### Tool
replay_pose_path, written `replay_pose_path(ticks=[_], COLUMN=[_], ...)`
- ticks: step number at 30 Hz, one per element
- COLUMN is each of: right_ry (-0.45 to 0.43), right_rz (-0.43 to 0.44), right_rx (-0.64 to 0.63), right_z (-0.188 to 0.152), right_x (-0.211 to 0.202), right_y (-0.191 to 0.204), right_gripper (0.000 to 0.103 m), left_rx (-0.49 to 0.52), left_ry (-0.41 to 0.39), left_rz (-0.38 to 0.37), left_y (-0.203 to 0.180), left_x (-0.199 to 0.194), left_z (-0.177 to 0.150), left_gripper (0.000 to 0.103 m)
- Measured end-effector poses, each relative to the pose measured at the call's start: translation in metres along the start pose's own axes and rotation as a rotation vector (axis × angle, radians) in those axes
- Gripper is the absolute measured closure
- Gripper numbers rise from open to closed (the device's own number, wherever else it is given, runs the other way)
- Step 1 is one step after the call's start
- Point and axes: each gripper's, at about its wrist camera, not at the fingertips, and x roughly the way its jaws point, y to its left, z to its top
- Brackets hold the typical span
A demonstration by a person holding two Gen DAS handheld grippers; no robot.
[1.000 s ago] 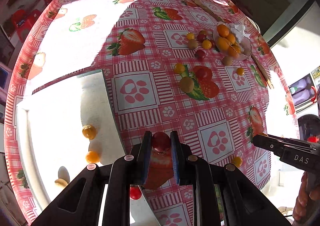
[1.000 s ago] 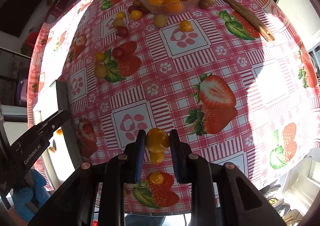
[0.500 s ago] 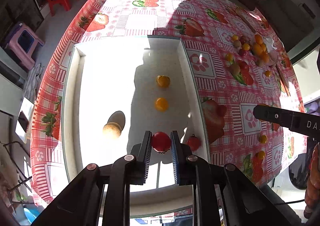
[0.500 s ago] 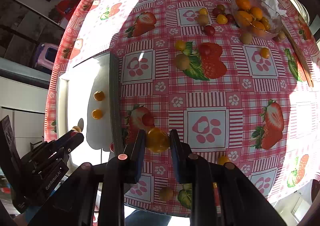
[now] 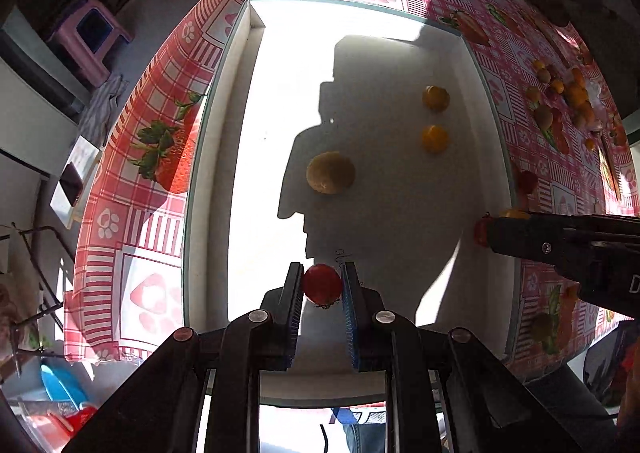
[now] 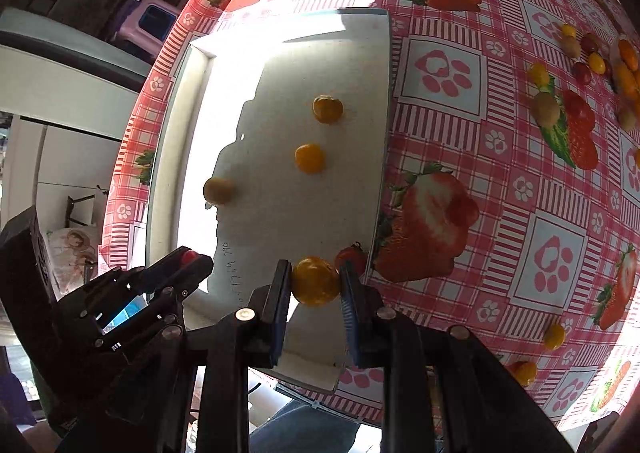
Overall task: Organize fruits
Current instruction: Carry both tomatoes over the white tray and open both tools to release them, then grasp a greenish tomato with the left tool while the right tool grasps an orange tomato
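My left gripper [image 5: 322, 285] is shut on a red cherry tomato [image 5: 322, 284] and holds it over the near end of the white tray [image 5: 208, 157]. My right gripper [image 6: 315, 281] is shut on a yellow-orange tomato [image 6: 315, 281] above the tray's near right corner [image 6: 380, 133]. In the tray lie two small orange fruits [image 5: 435, 97] [image 5: 435, 138] and a tan round fruit [image 5: 330, 172]. A red tomato [image 6: 351, 256] lies by the tray's right wall. The right gripper also shows at the right of the left wrist view [image 5: 486, 231].
The tray sits on a red strawberry-print tablecloth [image 6: 500, 213]. Several loose fruits [image 6: 546, 109] and a glass bowl of orange fruit [image 6: 628, 65] lie at the far right. More small fruits [image 6: 554, 335] lie near the front edge. A purple stool [image 5: 90, 33] stands on the floor.
Both grippers have moved left from the tablecloth to over the white tray, each still holding its fruit. The tray now fills both views.
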Motion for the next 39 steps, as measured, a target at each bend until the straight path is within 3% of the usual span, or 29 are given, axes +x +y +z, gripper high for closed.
replay_pose_path(ticks=[14,17,18,19,20,21,31,39], right_ry=[0.062,0.070,0.070,0.072,0.070,0.063,-0.058,-0.126], right_rz=[-0.089,-0.091,-0.083,-0.074,-0.079,-0.079,-0.030,-0.063], right_rx=[-0.093,-0.095,-0.095,-0.098,-0.100,-0.102,-0.032,0.142], right_z=[0.035,0.036,0.037,0.037,0.037,0.038,0.041,0.021], right_x=[0.050,0.055,0.056,0.056,0.055,0.054,-0.004,-0.044], right_y=[0.025,0.026,0.026,0.027,0.028,0.029,0.004,-0.070], right_gripper=[0.075,0.075,0.071,0.060,0.050,0.034,0.026,0.026], left_rx=[0.048,0.059,0.061,0.063,0.064,0.068,0.124,0.207], left_ry=[0.017,0.021,0.022,0.019,-0.003,-0.017,0.000,-0.029], left_rz=[0.037,0.034,0.036,0.048,0.067,0.074,0.077,0.030], left_y=[-0.008,-0.012,-0.011,-0.011,-0.014,-0.015,-0.025,-0.062], left_x=[0.014,0.016,0.016,0.015,0.013,0.011,-0.001,-0.020], left_z=[-0.001,-0.002,-0.002,-0.003,-0.002,-0.002,0.011,0.041], left_gripper=[0.082,0.077,0.060,0.036,0.032,0.032,0.032,0.032])
